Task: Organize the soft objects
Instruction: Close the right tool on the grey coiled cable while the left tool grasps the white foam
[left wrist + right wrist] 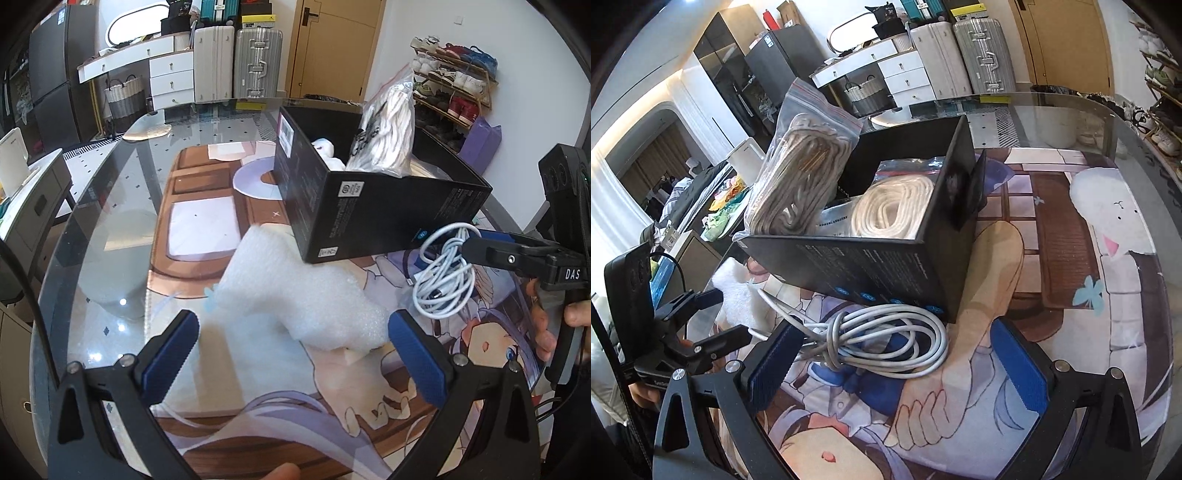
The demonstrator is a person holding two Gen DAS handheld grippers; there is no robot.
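Note:
A black open box (373, 206) stands on the printed mat. It holds a zip bag of rope (388, 129), a white soft item (325, 147) and a cream rope coil (890, 210). A white foam sheet (295, 295) lies in front of the box, between the open jaws of my left gripper (291, 354). A coiled white cable (882, 343) lies on the mat by the box, between the open jaws of my right gripper (897, 362). The cable (443, 273) and right gripper (458, 240) also show in the left wrist view.
The mat covers a round glass table (110, 229). Beyond it stand suitcases (255, 62), white drawers (170, 74), a woven basket (123, 98) and a shoe rack (454, 85). The left gripper (698, 325) shows at the left of the right wrist view.

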